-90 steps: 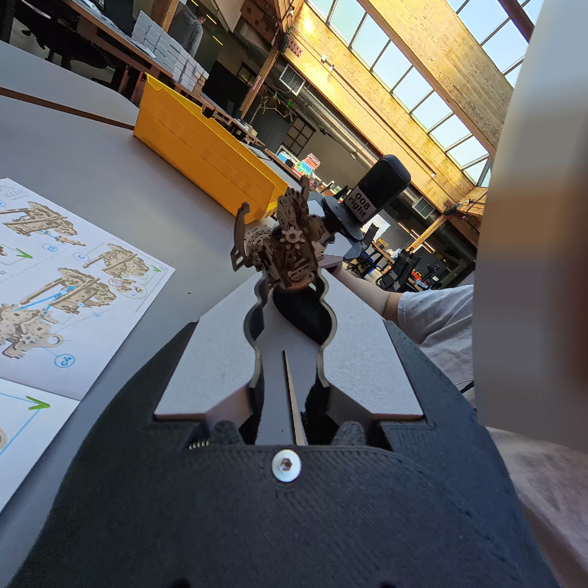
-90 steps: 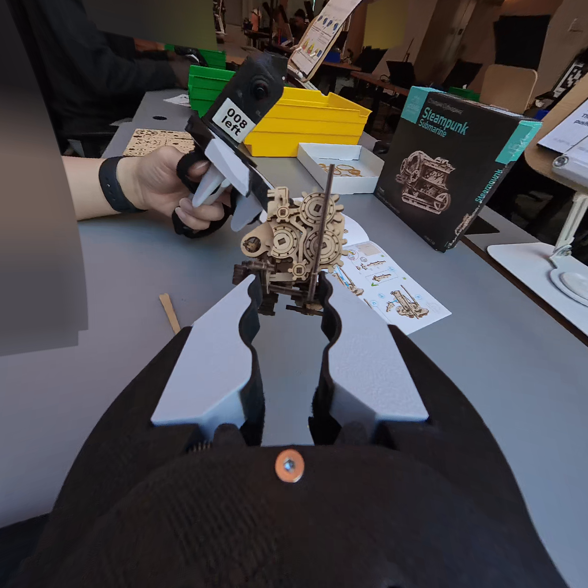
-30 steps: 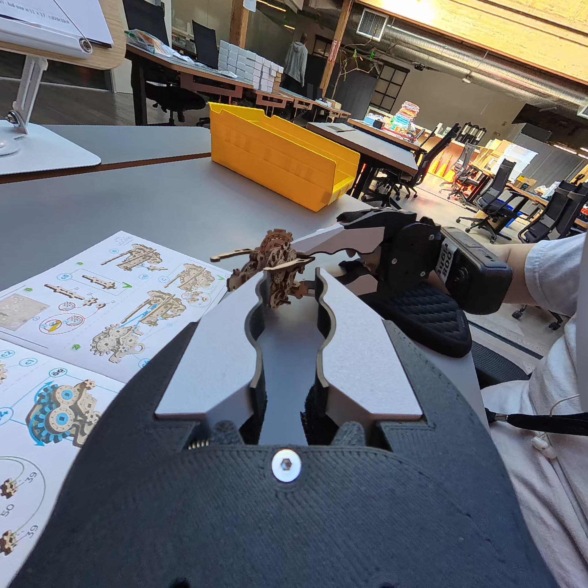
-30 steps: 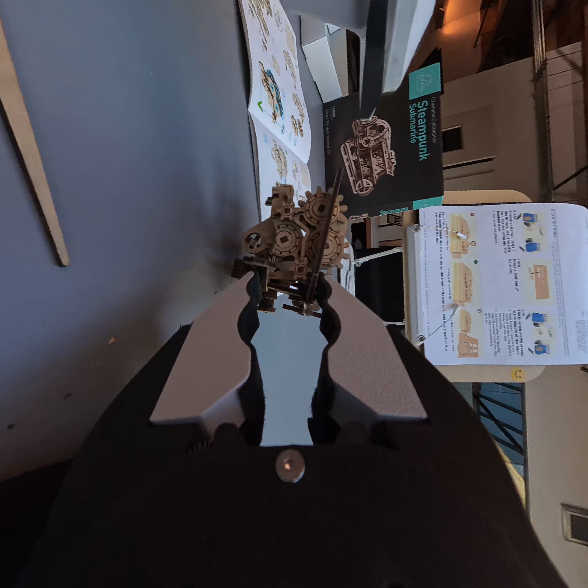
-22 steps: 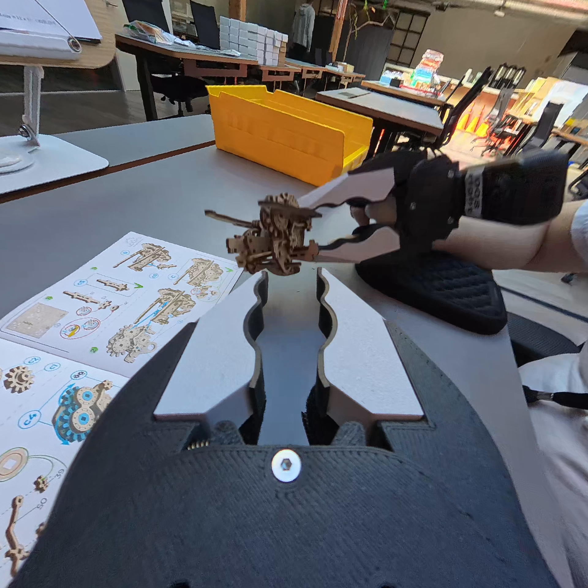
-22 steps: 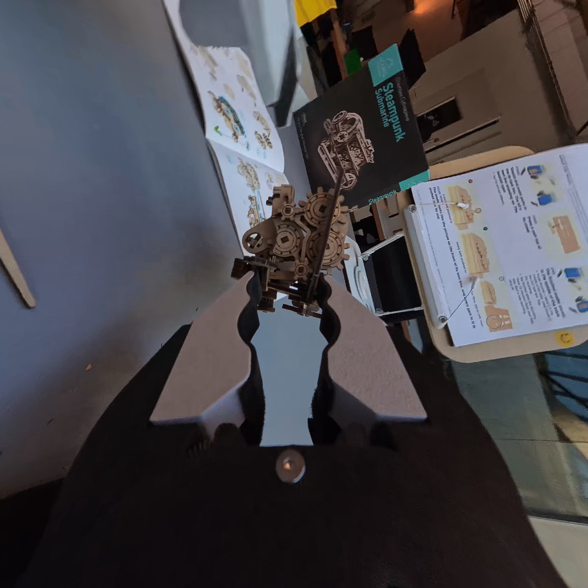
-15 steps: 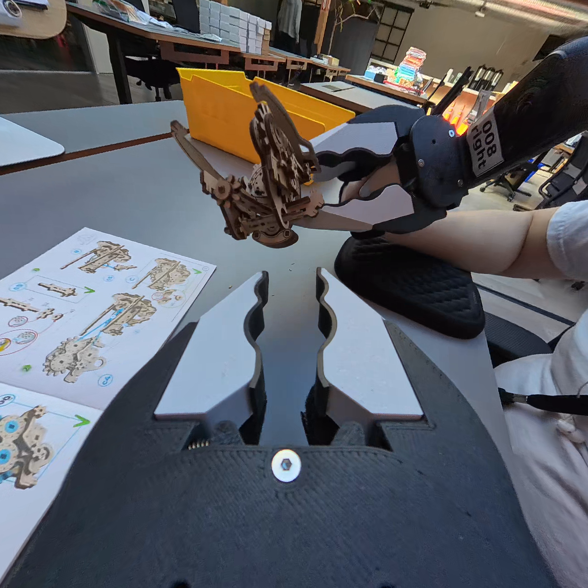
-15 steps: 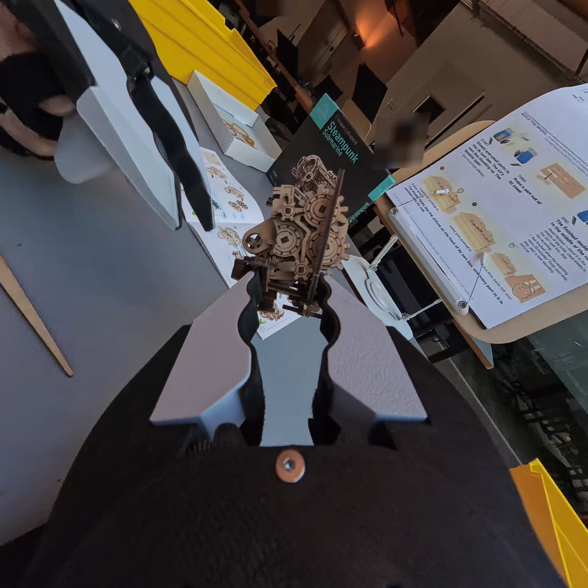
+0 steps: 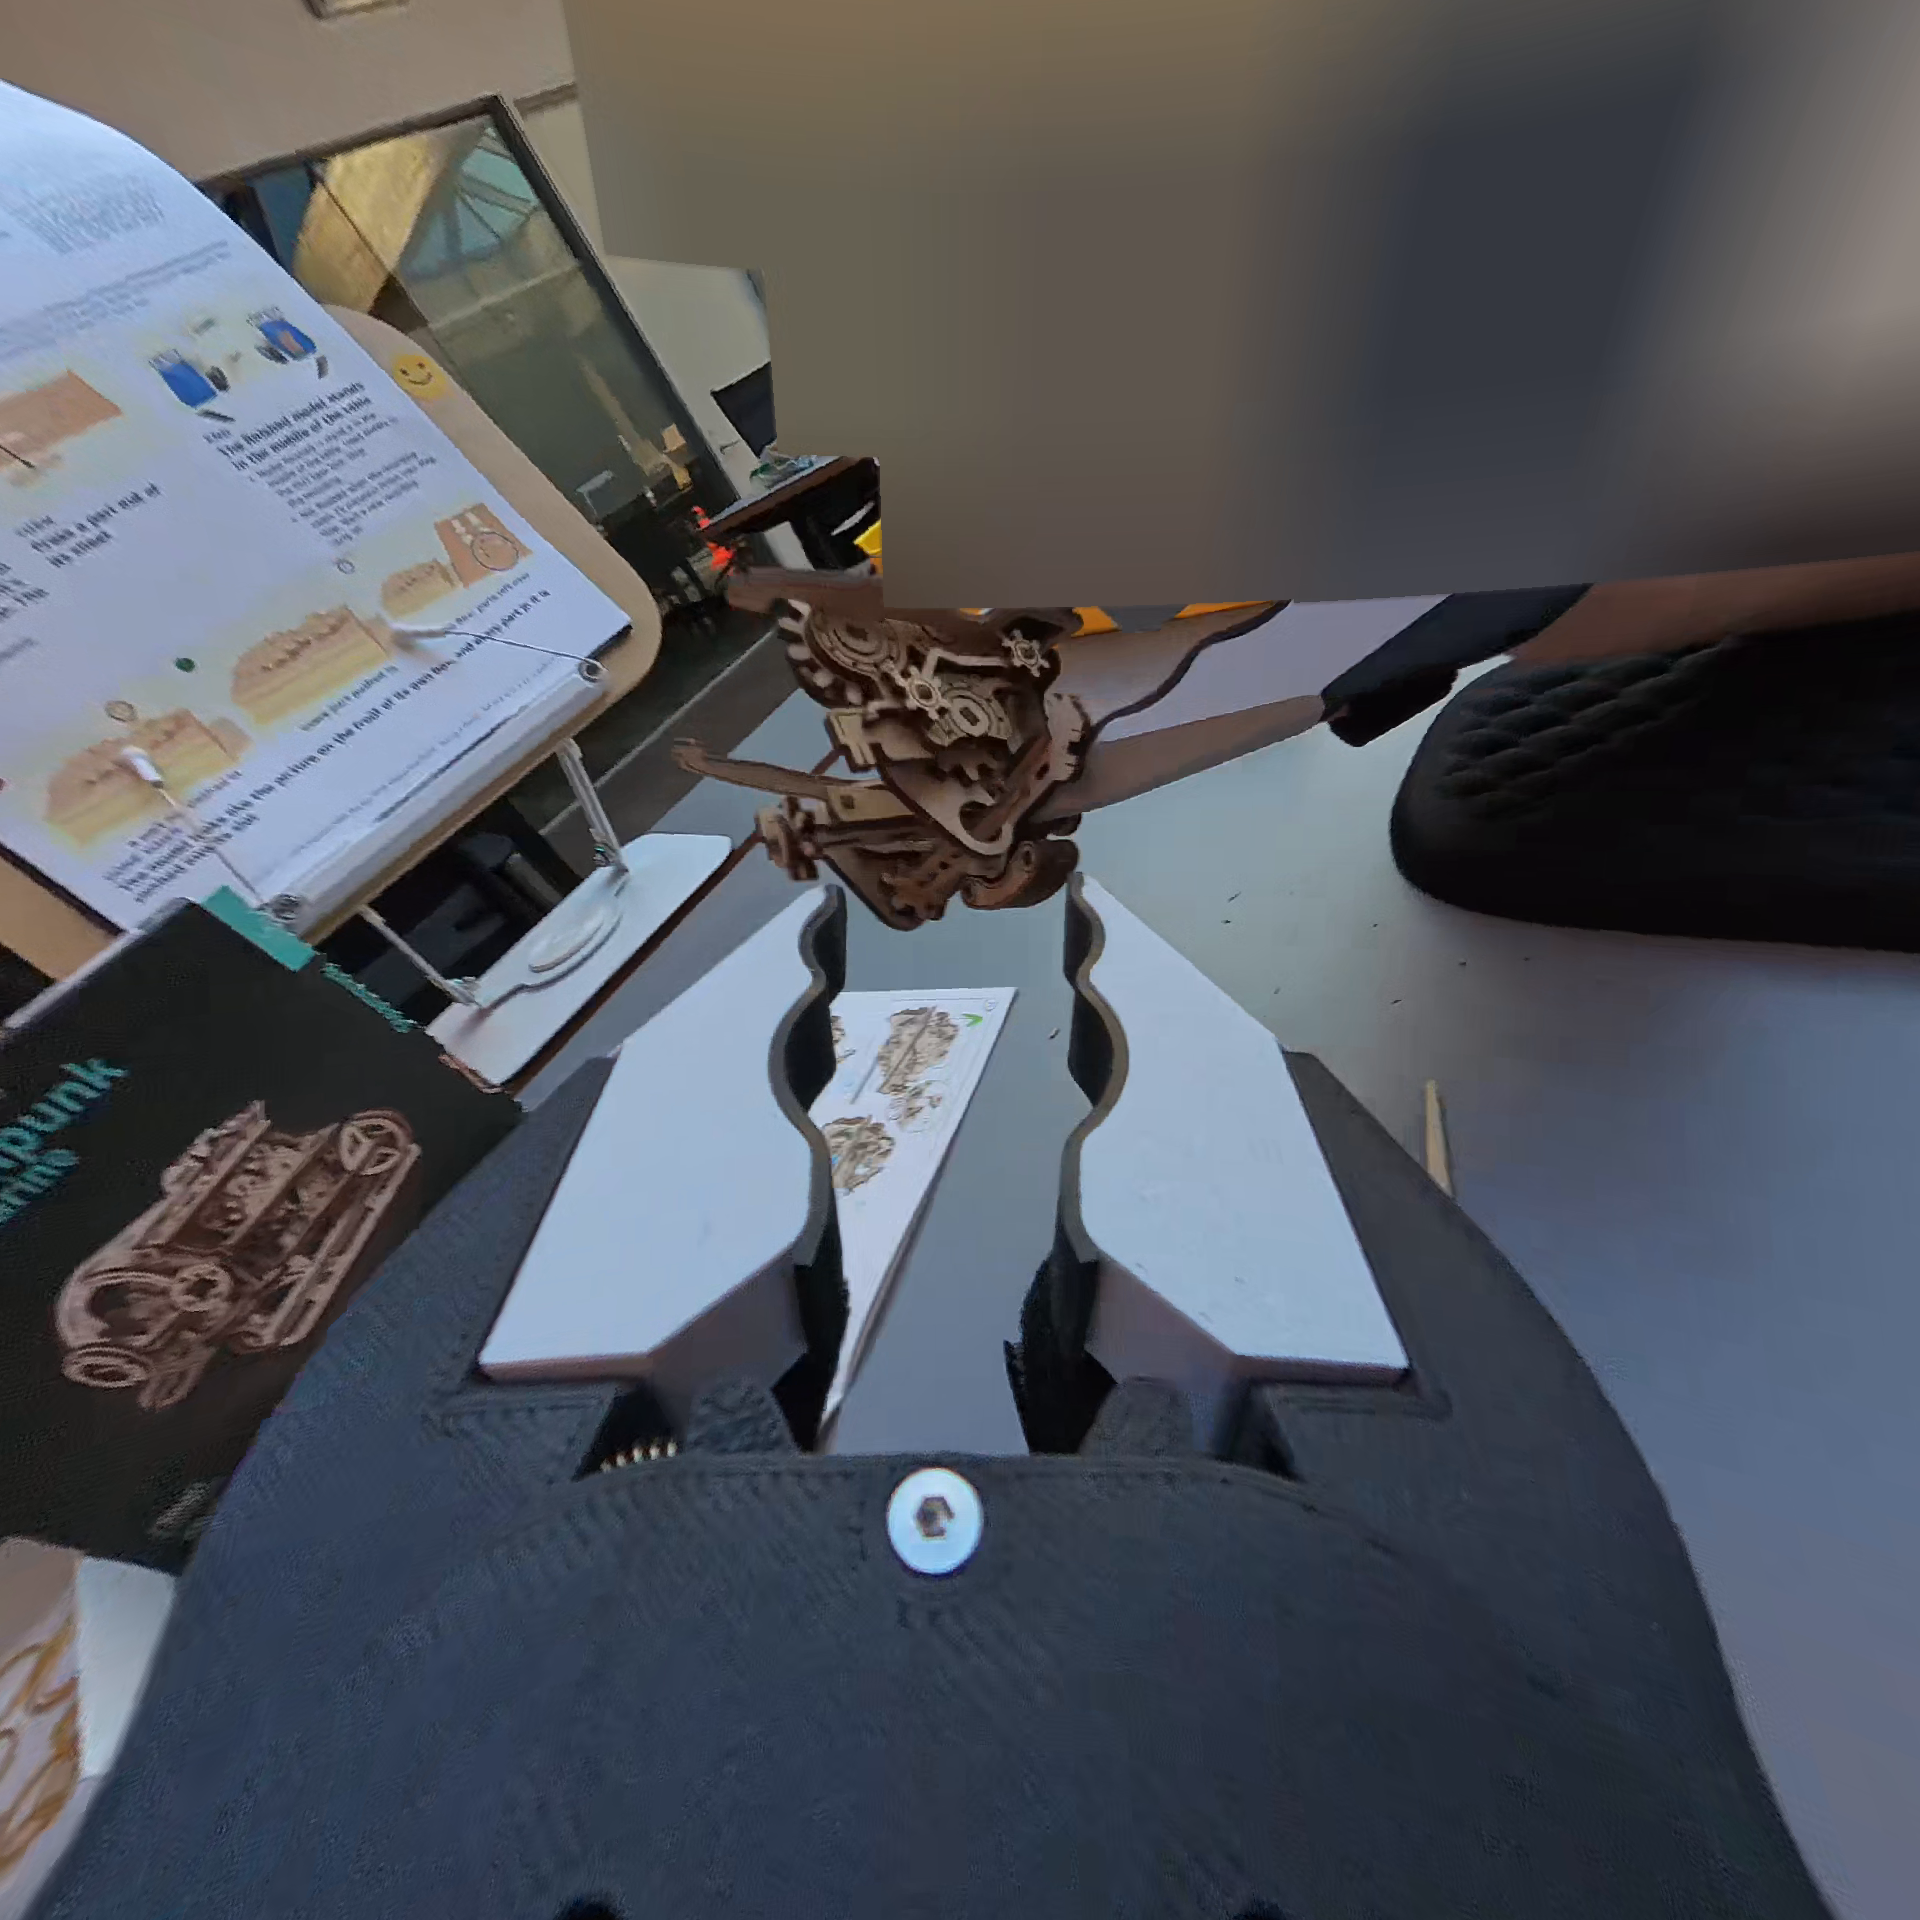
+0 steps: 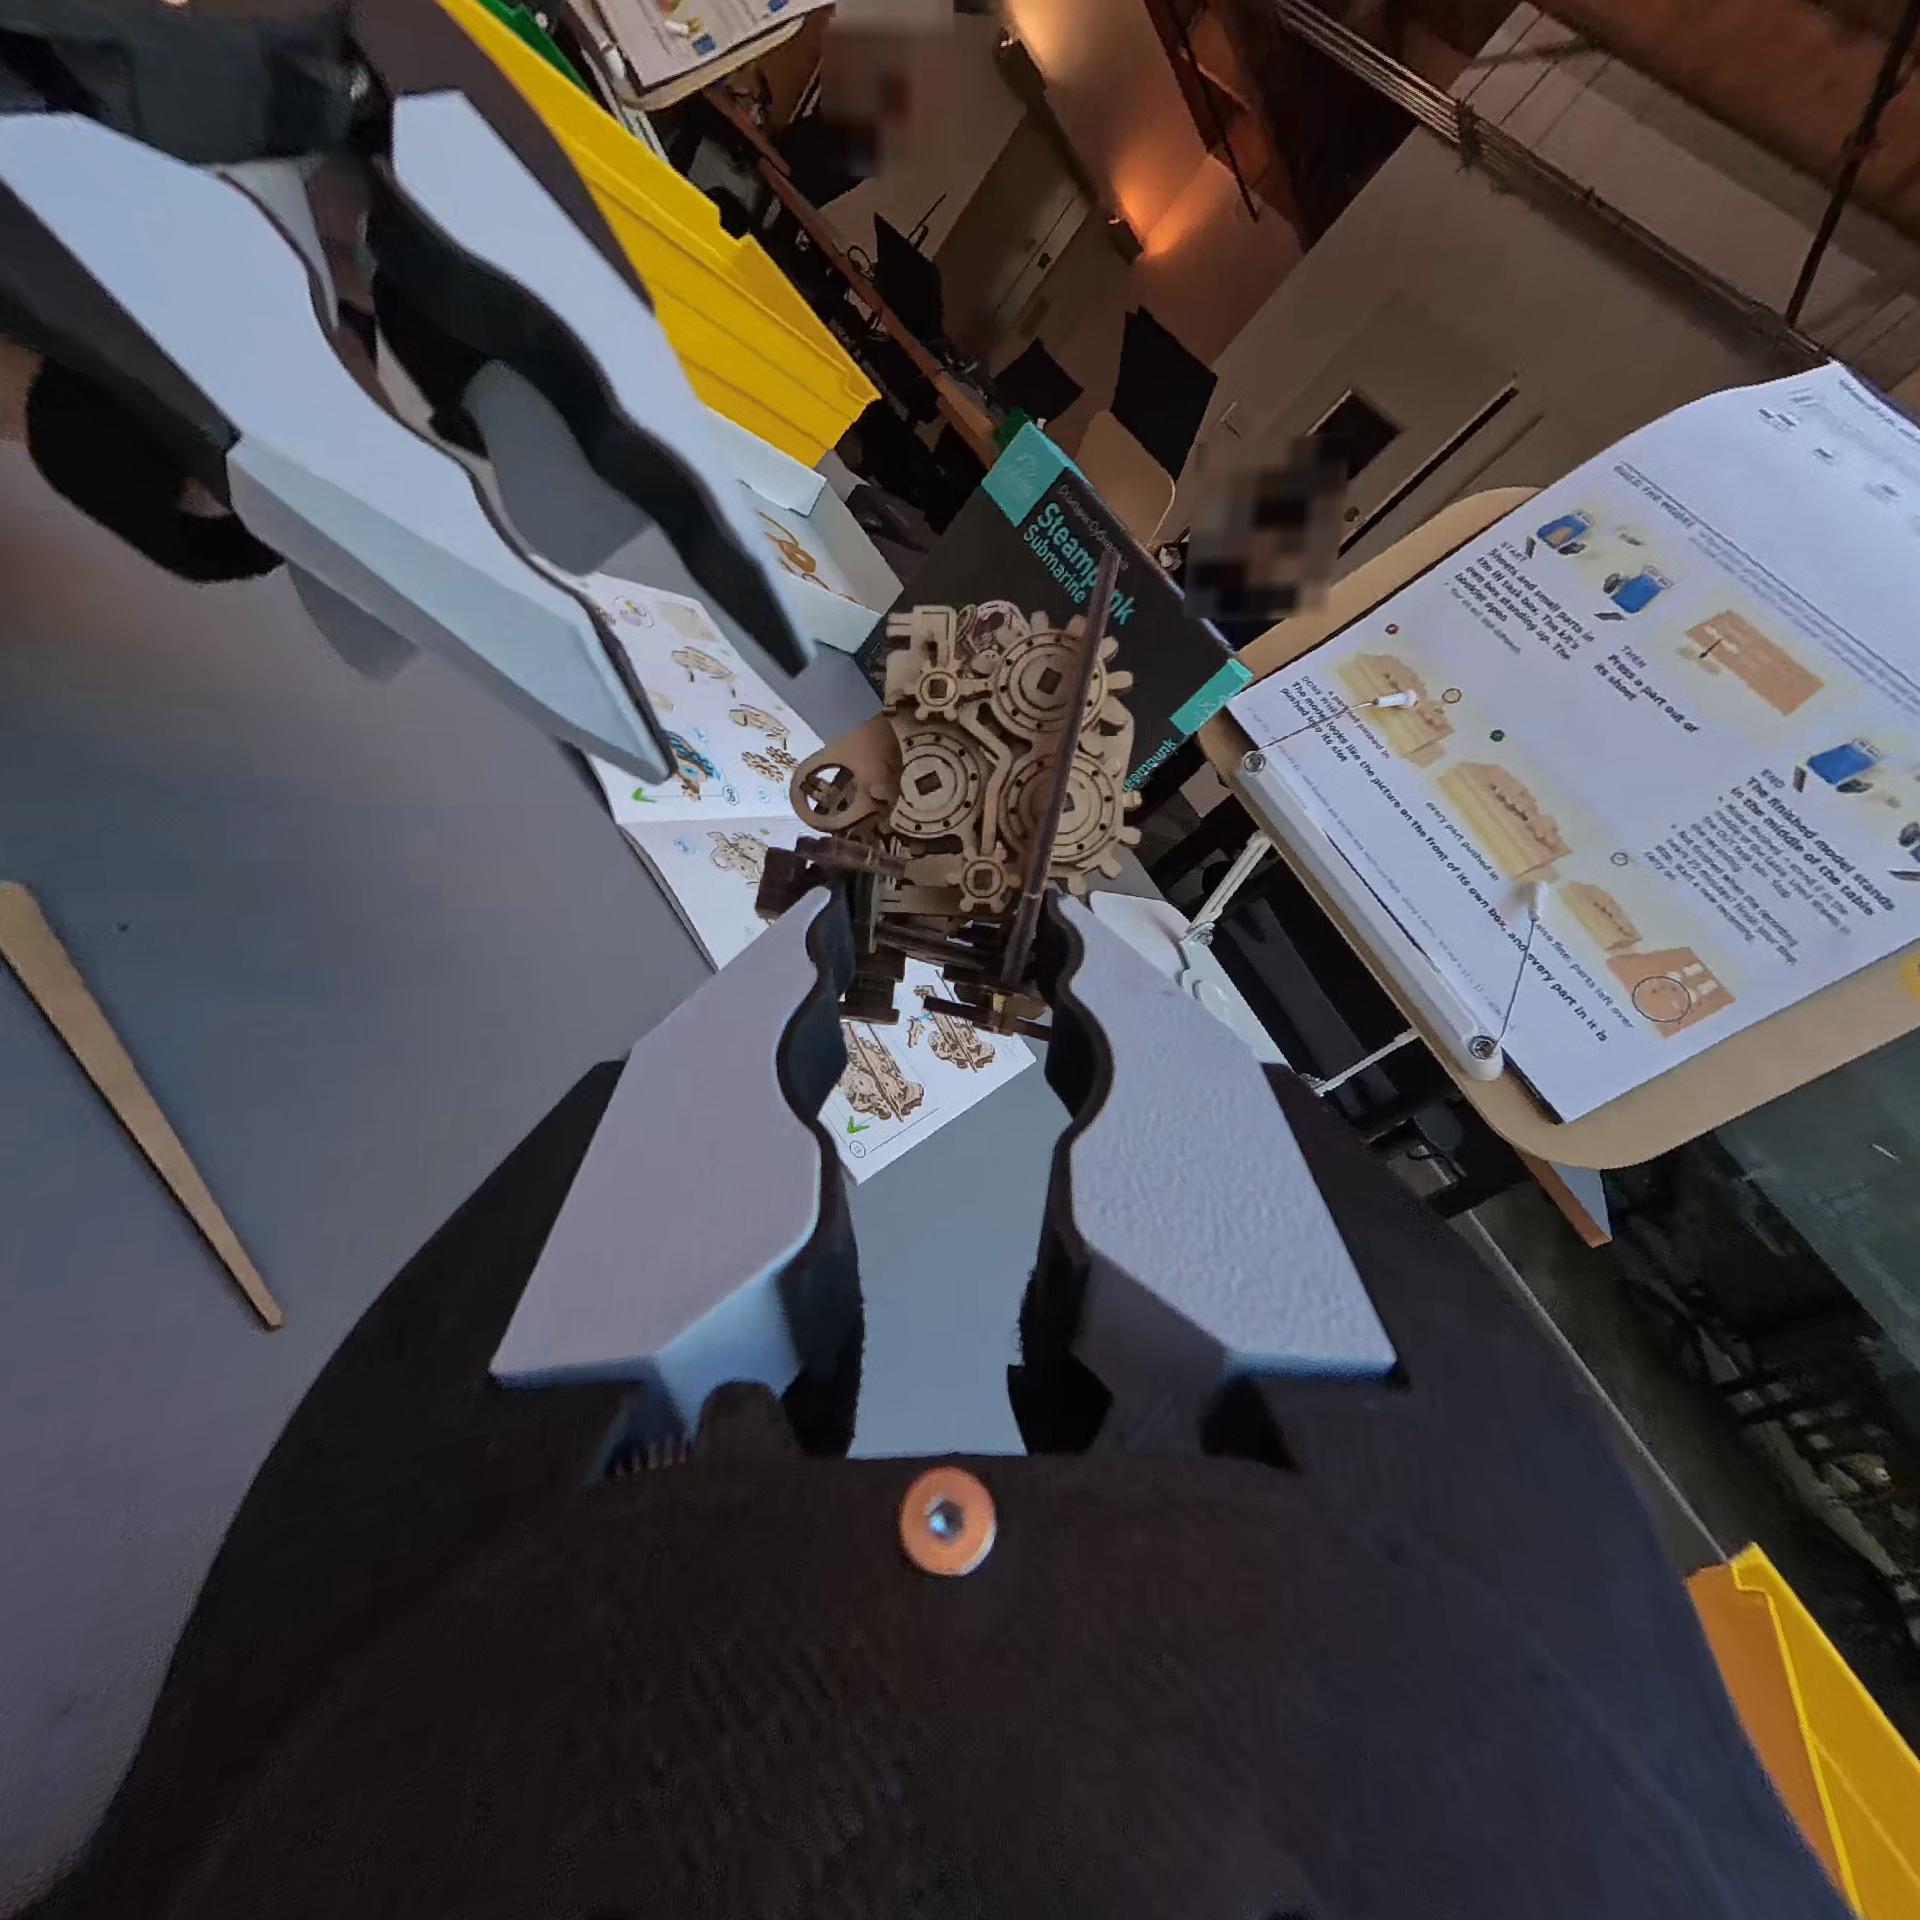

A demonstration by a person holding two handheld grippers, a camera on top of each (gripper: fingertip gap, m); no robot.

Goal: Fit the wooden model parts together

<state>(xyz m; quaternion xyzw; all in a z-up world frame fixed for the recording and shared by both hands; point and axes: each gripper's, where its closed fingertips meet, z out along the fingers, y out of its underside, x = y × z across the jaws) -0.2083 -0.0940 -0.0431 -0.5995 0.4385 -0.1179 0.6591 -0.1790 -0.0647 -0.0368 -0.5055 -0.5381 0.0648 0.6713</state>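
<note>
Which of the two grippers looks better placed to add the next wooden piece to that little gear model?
Probably the left gripper: it is open and empty, just short of the gear model. The right gripper is shut on the model, so it can only steady it.

At frame centre, the right gripper (image 10: pixel 940 961) is clamping the wooden gear model (image 10: pixel 977 769) between its jaws. The left gripper (image 10: pixel 727 717) is hanging at upper left, jaws apart, above the instruction sheet (image 10: pixel 717 727) on the grey counter (image 10: pixel 312 1039).

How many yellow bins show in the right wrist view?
2: one yellow bin on the table behind the left gripper, another yellow bin's corner at the lower right edge. More may be hidden.
</note>
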